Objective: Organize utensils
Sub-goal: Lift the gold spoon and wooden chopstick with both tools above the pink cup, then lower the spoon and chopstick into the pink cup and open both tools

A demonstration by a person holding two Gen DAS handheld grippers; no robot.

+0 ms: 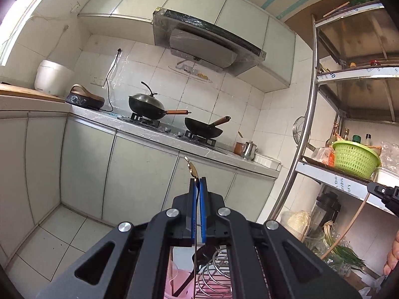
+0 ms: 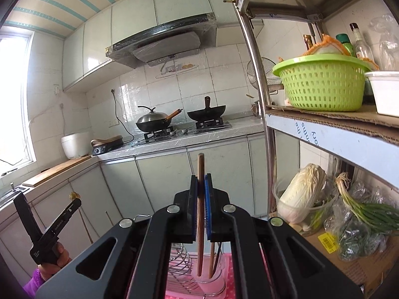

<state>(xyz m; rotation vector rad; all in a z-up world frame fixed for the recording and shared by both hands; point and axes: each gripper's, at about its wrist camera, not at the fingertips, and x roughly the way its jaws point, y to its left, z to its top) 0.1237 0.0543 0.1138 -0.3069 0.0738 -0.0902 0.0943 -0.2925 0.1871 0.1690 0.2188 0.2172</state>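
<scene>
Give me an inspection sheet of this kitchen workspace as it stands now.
Surface: pink rack with wire loops below both grippers.
Job's things: gold-ended utensil in left gripper; wooden stick in right gripper; more sticks stand in the rack's holder.
Clutter: green basket, cabbage, scallions on the metal shelves.
Grippers: both shut on their utensils.
Cables: black cord down the tiled wall to the counter.
Surroundings: two woks on the stove, range hood, rice cooker.
</scene>
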